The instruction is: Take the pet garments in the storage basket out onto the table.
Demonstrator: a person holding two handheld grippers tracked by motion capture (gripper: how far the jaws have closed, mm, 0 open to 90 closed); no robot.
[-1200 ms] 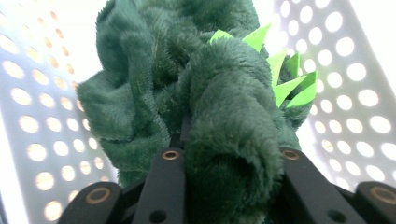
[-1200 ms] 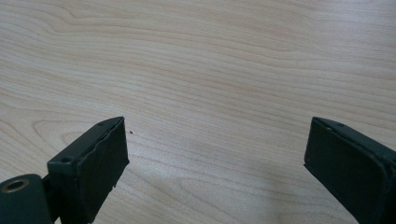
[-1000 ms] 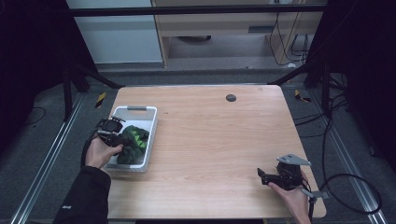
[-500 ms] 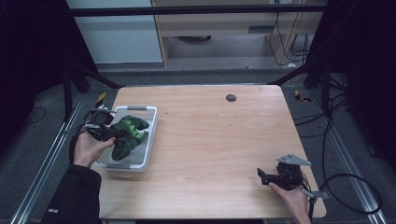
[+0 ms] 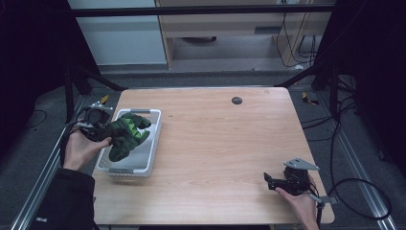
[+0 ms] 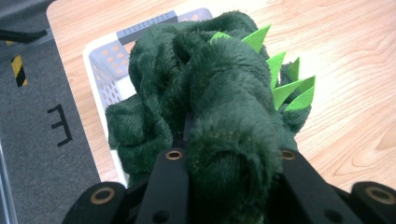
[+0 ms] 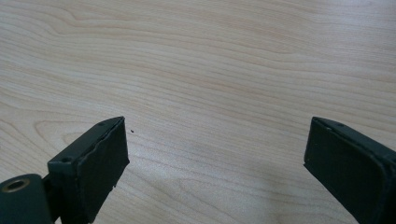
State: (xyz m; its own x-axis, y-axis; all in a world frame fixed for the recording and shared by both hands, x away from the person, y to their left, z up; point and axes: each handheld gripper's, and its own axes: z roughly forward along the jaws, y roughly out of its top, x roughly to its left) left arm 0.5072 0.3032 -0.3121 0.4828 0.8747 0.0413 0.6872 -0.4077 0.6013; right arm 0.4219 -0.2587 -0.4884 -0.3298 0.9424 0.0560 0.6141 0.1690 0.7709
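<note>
The left gripper (image 5: pixel 106 135) clamps a dark green plush dinosaur with lighter green spikes (image 5: pixel 125 135) above the white perforated plastic basket (image 5: pixel 154 139) — clear of it. The right gripper (image 5: pixel 269 179) rests near the light wooden table (image 5: pixel 225 143)'s front right corner — jaws apart.

The plush (image 6: pixel 219 107) hides most of the basket (image 6: pixel 100 60) behind it and covers the left hand-held gripper (image 6: pixel 229 158) pads; its lower part is cut off.

overhead view, two close tongs views

The basket (image 5: pixel 152 139) sits at the table's (image 5: pixel 230 158) left edge, left of frame centre; the plush toy (image 5: pixel 125 136) hangs above it; the right gripper (image 5: pixel 269 179) lower right
</note>
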